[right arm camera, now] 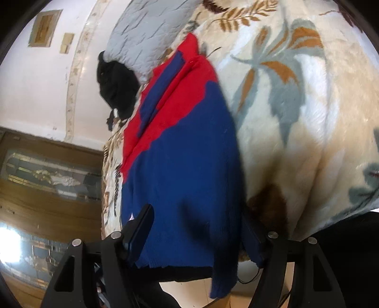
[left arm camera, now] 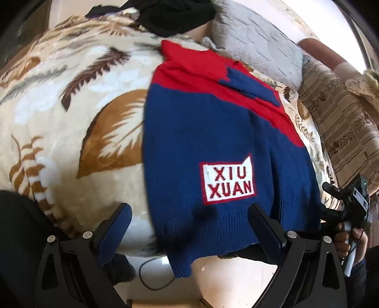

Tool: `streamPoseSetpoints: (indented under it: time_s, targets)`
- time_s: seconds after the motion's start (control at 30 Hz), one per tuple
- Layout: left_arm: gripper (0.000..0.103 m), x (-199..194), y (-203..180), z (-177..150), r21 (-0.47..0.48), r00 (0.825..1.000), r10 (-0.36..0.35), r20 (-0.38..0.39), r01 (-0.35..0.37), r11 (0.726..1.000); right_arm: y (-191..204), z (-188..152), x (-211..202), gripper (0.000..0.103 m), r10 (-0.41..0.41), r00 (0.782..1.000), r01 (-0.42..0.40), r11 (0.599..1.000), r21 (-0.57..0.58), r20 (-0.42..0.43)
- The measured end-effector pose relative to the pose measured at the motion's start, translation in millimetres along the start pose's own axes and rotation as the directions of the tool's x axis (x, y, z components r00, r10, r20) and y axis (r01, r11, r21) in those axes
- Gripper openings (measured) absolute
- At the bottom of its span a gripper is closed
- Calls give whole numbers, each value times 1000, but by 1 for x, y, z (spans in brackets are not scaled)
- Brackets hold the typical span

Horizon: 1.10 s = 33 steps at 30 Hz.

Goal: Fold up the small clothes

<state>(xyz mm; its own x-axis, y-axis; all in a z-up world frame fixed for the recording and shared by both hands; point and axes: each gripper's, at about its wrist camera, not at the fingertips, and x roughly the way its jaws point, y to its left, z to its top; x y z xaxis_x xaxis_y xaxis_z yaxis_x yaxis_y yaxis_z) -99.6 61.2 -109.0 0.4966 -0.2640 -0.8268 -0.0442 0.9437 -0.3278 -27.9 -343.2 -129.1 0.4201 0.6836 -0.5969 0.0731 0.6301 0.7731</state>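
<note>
A small blue and red knit sweater (left arm camera: 201,130) with a white "XIU XUAN" patch (left arm camera: 228,182) lies on a leaf-patterned blanket (left arm camera: 71,94). Its hem hangs over the bed's near edge. A blue sleeve (left arm camera: 248,85) is folded across the red top. My left gripper (left arm camera: 189,225) is open, its fingers wide apart over the hem's left part. In the right wrist view the sweater (right arm camera: 184,165) runs away from my right gripper (right arm camera: 196,234). That gripper is open, with the hem between its spread fingers. Beside the sweater's right edge the right gripper (left arm camera: 331,201) shows, held by a hand (left arm camera: 353,239).
A grey quilted pillow (left arm camera: 255,52) and a black garment (left arm camera: 177,16) lie at the far end of the bed. A striped cloth (left arm camera: 343,118) is on the right. A cable (left arm camera: 151,279) lies on the floor below the edge. A wooden cabinet (right arm camera: 47,177) stands beyond.
</note>
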Motion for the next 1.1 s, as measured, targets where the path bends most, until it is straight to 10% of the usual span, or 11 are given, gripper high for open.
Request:
streamPoseSetpoints:
  time_s: [0.17,0.2,0.33,0.6,0.67,0.8,0.87,0.9,0.93,0.97,1.1]
  targets:
    - [59,14,6,-5,-3,994,96,-50,-97,995,2,-4,2,73,-25,1000,25,999,-29,-18]
    - [38,14,7,-4,-2,993,109,-46,-110,994,4,-4,5,71,-36,999,35,999,-37,-22]
    - [9,8,21,0,-69,998,45,-42,-48,996,13,-3,20,26,-117,991,112,991,-76,-58]
    - [12,-24,21,-5,-91,997,55,48,-51,995,21,-4,-1,23,-151,988,148,981,-127,-12]
    - [19,-16,25,-5,-114,999,34,9,-33,993,18,-4,-1,82,-134,991,130,985,-113,-24]
    - [69,-3,19,-12,-108,999,31,-38,-35,993,23,-4,2,90,-149,989,147,981,-126,-3]
    - [69,4,12,-18,-75,997,32,-68,-37,997,22,-4,9,78,-183,983,178,976,-129,-26]
    - [55,8,8,-19,-47,995,47,-84,-51,998,22,-5,13,53,-205,978,198,971,-132,-42]
    - [16,9,4,-21,-18,993,73,-91,-75,997,22,-5,15,21,-229,972,219,965,-143,-54]
    - [7,10,1,-20,15,991,90,-95,-89,996,23,-5,18,9,-230,971,218,964,-154,-69]
    - [6,-19,11,-10,-62,1000,23,-7,-23,998,38,0,-1,8,-228,973,217,958,-185,-41]
